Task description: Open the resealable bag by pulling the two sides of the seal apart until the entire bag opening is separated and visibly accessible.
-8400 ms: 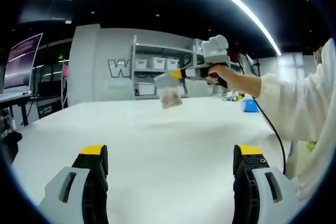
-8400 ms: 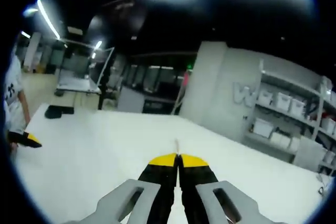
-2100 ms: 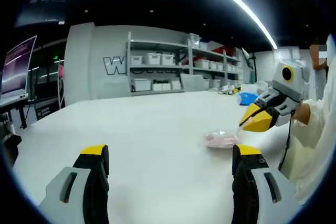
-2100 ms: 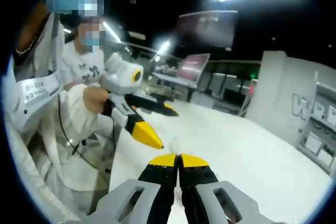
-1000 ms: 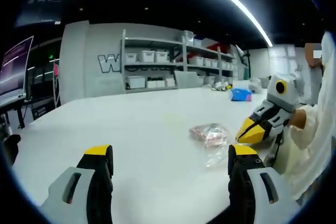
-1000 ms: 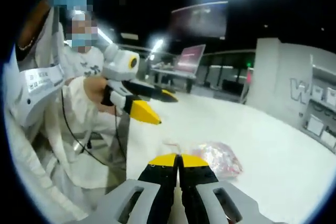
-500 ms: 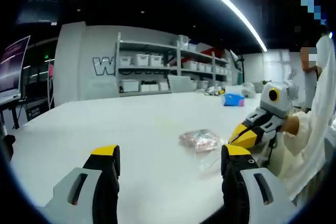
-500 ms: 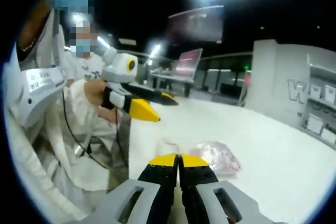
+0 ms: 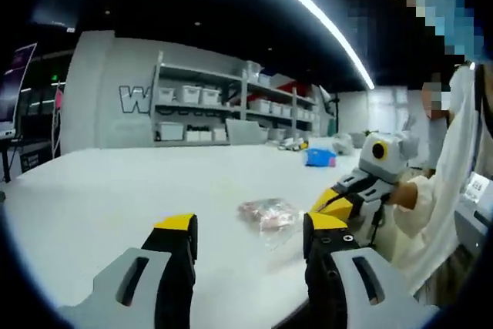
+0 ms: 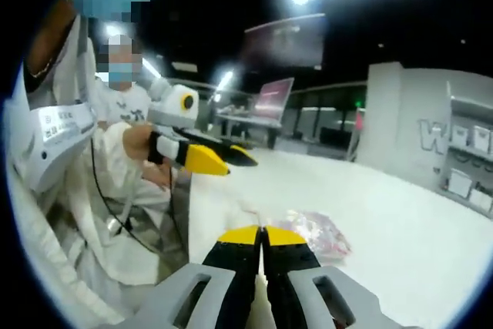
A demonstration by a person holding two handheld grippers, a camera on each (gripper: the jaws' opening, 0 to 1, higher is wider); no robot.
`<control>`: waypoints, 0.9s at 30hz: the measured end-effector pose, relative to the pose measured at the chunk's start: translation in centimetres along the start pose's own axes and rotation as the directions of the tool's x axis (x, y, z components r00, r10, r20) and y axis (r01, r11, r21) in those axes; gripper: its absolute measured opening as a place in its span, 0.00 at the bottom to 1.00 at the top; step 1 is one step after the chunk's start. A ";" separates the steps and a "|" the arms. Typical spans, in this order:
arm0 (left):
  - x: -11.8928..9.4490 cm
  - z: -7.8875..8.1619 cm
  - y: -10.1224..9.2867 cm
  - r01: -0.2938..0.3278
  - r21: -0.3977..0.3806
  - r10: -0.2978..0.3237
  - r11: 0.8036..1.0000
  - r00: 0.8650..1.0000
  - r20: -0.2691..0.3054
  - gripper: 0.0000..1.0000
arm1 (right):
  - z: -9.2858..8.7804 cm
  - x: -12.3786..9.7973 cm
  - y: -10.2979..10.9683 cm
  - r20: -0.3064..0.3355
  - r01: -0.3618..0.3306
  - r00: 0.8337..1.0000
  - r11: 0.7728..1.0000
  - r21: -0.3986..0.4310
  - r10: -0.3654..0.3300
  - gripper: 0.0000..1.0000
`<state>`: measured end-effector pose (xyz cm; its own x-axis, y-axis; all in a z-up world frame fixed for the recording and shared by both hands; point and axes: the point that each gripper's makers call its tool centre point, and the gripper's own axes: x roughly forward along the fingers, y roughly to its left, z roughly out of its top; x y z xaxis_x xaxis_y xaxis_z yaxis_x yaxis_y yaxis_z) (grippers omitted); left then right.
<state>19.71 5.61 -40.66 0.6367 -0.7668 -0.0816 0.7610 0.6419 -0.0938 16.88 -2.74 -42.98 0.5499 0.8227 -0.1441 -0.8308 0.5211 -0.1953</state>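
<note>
The clear resealable bag (image 9: 266, 212) with pinkish contents lies on the white table (image 9: 115, 190) near its front edge. My left gripper (image 9: 250, 229) is open just short of the bag, a jaw on either side of it. The right gripper (image 9: 330, 199) comes in from the right with its yellow tips together at the bag's clear flap. In the right gripper view the right gripper (image 10: 262, 235) is shut, apparently pinching the edge of the bag (image 10: 314, 233) lying just ahead. The left gripper (image 10: 225, 159) hovers open to the left, held by a hand.
The table's front edge (image 10: 189, 221) runs close to both grippers, with a person in a white coat (image 10: 54, 144) behind it. Shelves with white bins (image 9: 208, 102) line the far wall. A blue object (image 9: 317, 157) lies at the far right of the table. A monitor (image 10: 277, 90) stands at the back.
The left gripper's jaws have narrowed somewhat and it has come closer to the bag. The right gripper stays shut and the bag rests on the table.
</note>
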 end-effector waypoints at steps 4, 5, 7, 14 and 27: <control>0.3 -0.3 -1.0 0.052 -0.071 -0.055 0.996 0.998 -0.038 0.43 | 0.2 0.0 0.0 0.007 -0.002 1.000 1.000 0.002 0.002 0.00; 0.3 -0.2 -1.5 0.078 -0.103 -0.084 0.992 0.995 -0.048 0.40 | 0.3 0.0 0.0 0.009 -0.001 1.000 1.000 0.001 0.001 0.00; 0.2 -0.3 -2.3 0.117 -0.169 -0.131 0.979 0.989 -0.074 0.37 | 0.4 0.0 -0.1 0.015 0.003 1.000 1.000 0.000 -0.003 0.00; 0.2 -1.0 -3.2 0.143 -0.639 -0.265 0.756 0.959 -0.100 0.26 | 1.2 0.1 -0.4 0.040 0.015 0.999 1.000 -0.006 -0.015 0.00; 1.2 -1.8 -3.5 0.086 -0.858 -0.313 0.506 0.946 -0.089 0.17 | 2.3 0.2 -0.7 0.065 0.006 0.998 1.000 -0.023 -0.004 0.00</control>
<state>17.56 2.43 -42.21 0.3530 -0.9256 -0.1365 0.3333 0.2607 -0.9061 17.39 -2.42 -40.65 0.5468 0.8334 -0.0797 -0.8254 0.5207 -0.2183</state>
